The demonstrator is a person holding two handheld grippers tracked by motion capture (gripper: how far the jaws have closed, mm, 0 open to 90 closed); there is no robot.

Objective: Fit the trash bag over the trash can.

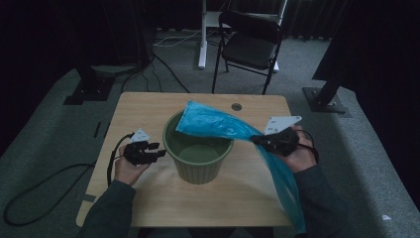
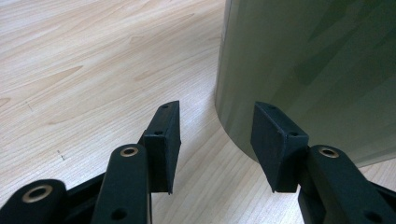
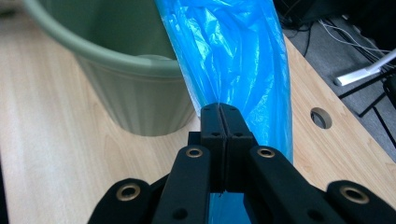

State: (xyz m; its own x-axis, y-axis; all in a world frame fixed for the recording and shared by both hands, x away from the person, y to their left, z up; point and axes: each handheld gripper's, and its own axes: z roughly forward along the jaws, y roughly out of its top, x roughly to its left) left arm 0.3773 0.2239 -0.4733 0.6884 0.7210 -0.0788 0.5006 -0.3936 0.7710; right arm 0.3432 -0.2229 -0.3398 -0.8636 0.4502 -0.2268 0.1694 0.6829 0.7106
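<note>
No text, label, brand or number can be read anywhere.

High view overhead; gripper views near bucket.

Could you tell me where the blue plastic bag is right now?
In the high view, the blue bag stretches from the green bin's far rim, through the right gripper, past the table's near-right edge.

Jaws pinch the blue bag beside the green bin.
</note>
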